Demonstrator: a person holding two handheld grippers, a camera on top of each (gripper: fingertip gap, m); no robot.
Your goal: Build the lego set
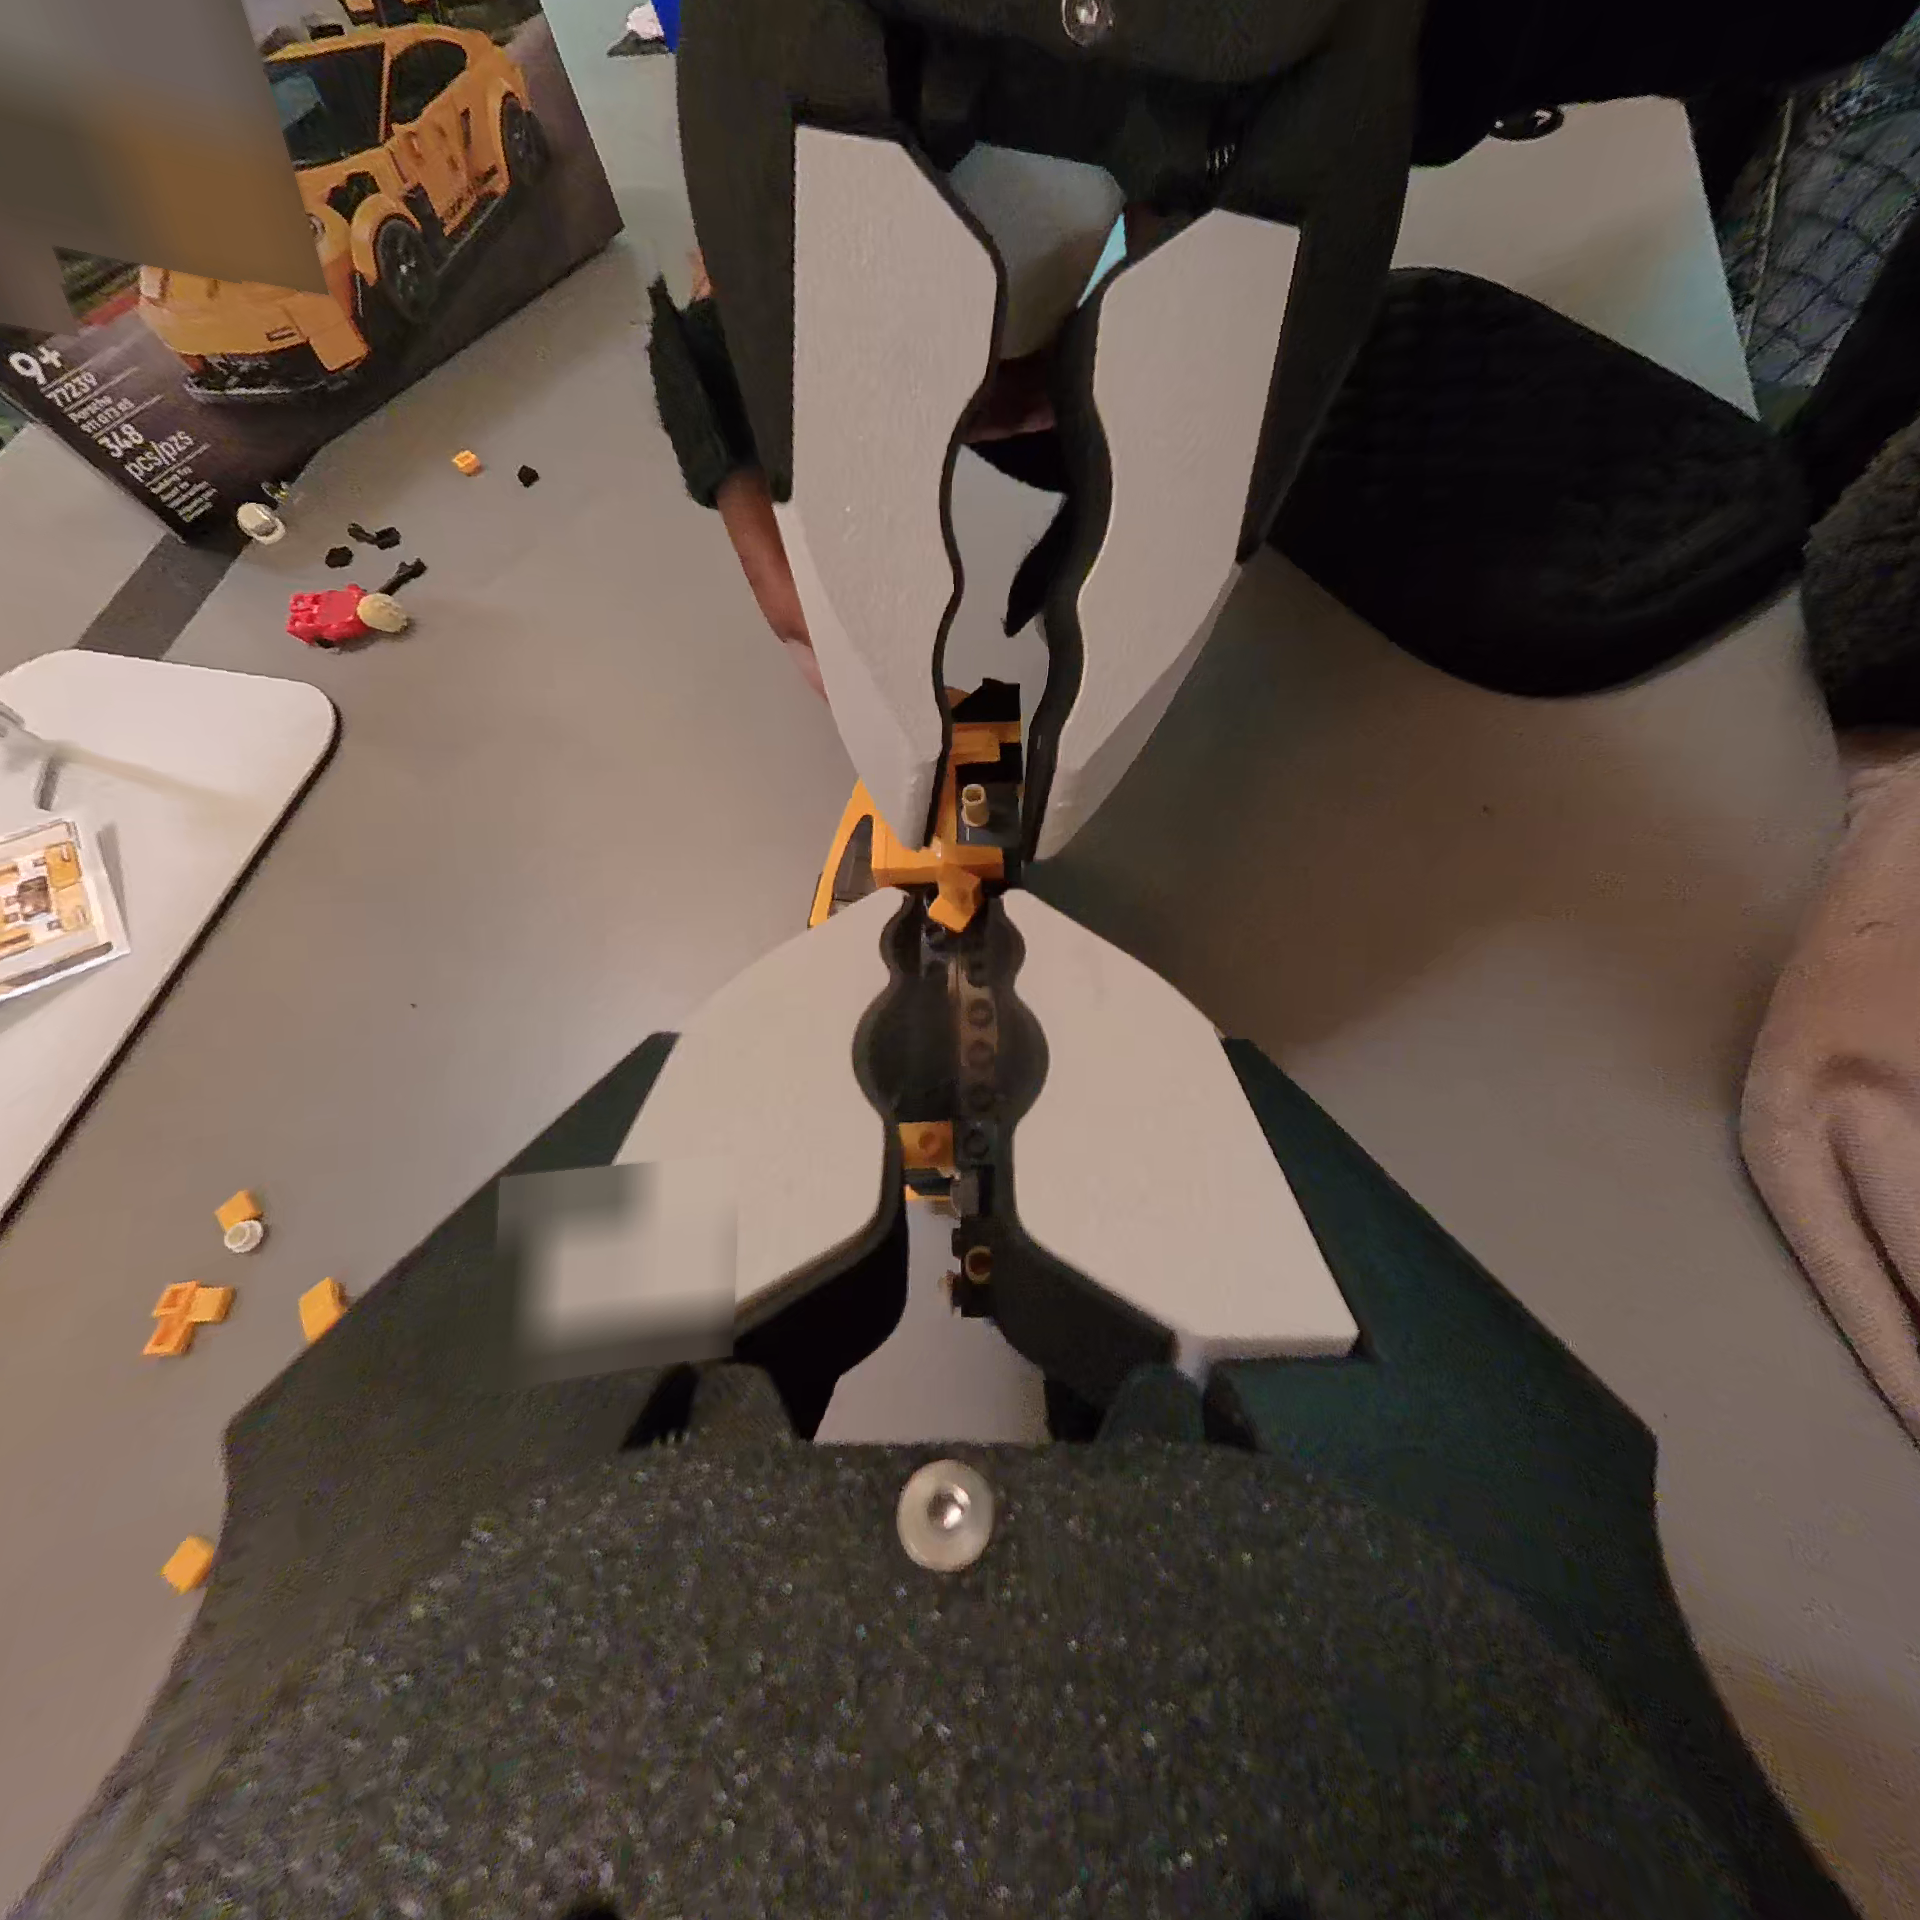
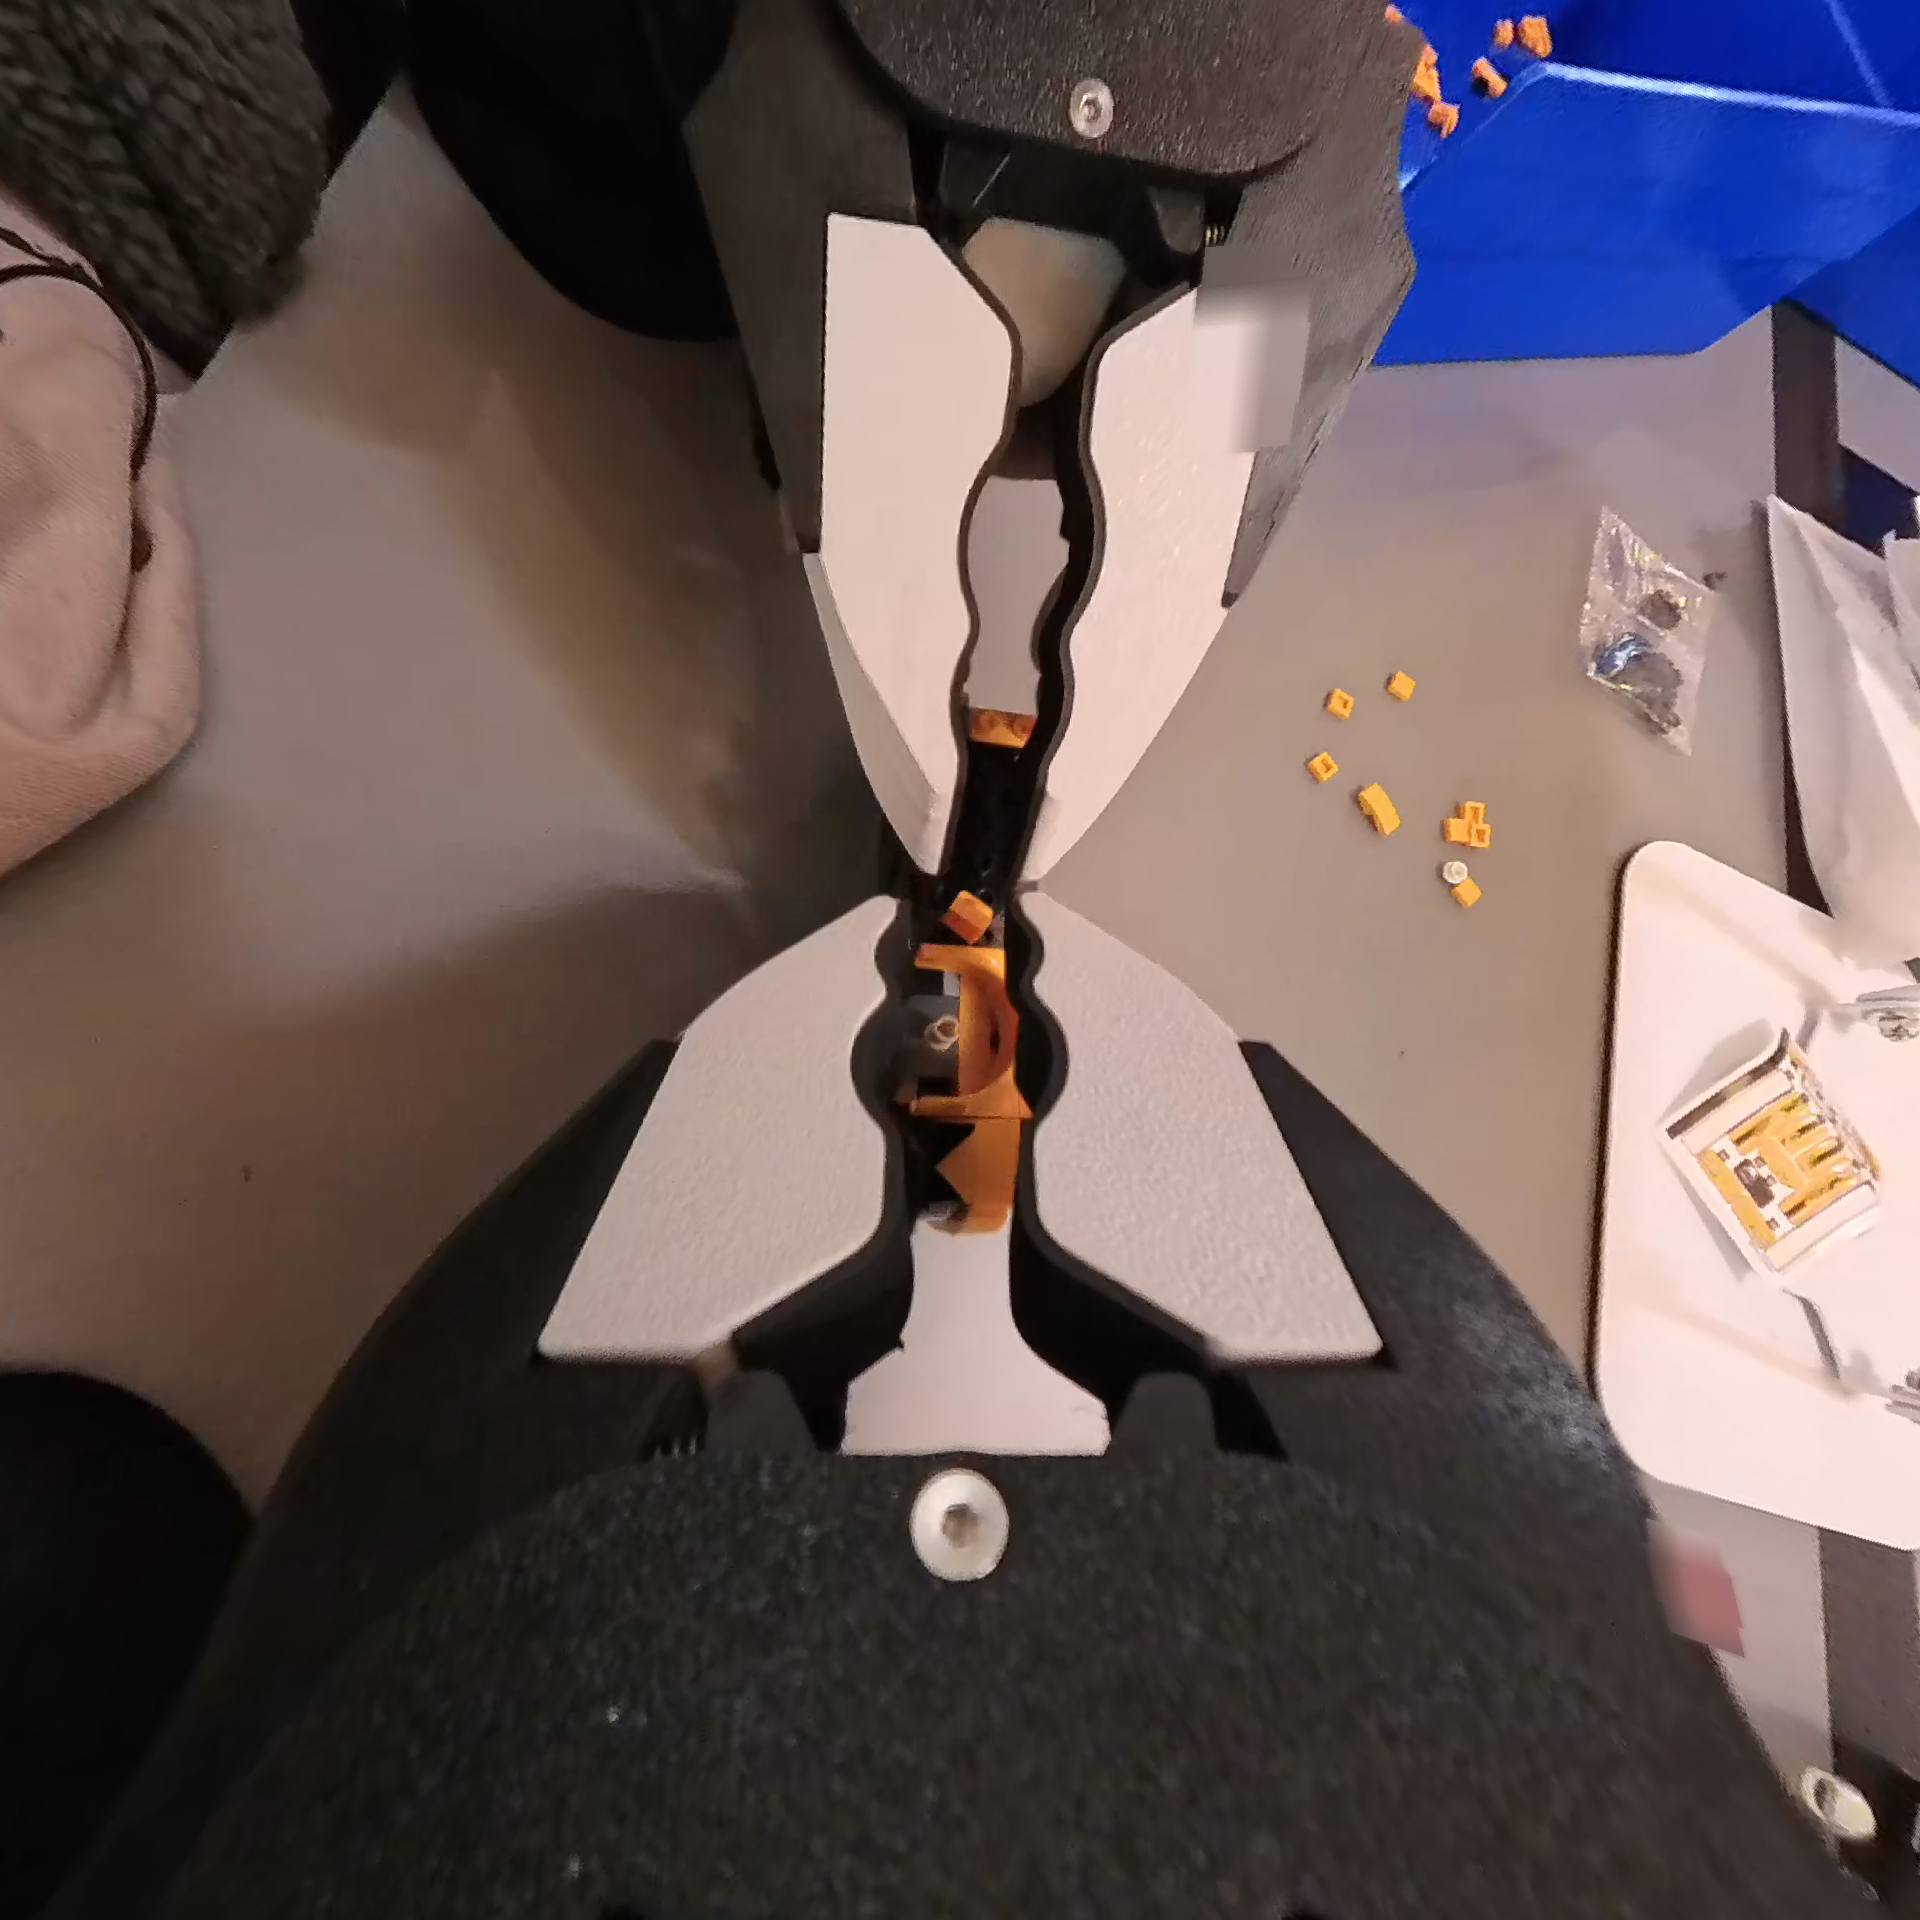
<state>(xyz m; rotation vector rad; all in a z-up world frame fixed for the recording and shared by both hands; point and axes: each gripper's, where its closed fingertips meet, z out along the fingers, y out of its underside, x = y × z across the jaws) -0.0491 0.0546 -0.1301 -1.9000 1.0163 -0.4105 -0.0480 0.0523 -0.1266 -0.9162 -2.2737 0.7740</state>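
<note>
Spanning both grippers' narrow jaws: orange-and-black brick car (image 1: 940,831) (half-built).

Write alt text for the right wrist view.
Two tongs meet tip to tip over a grey table, the right tongs and left tongs both around an orange-and-black brick car model. Loose orange bricks and a white board lie to the right.

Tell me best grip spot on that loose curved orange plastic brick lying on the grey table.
Probably across the two flat long sides of the curved orange brick, from straight above. It lies flat and alone on the grey table, its arched face up; that curve would likely slip, while the parallel sides suit flat pads.
</note>
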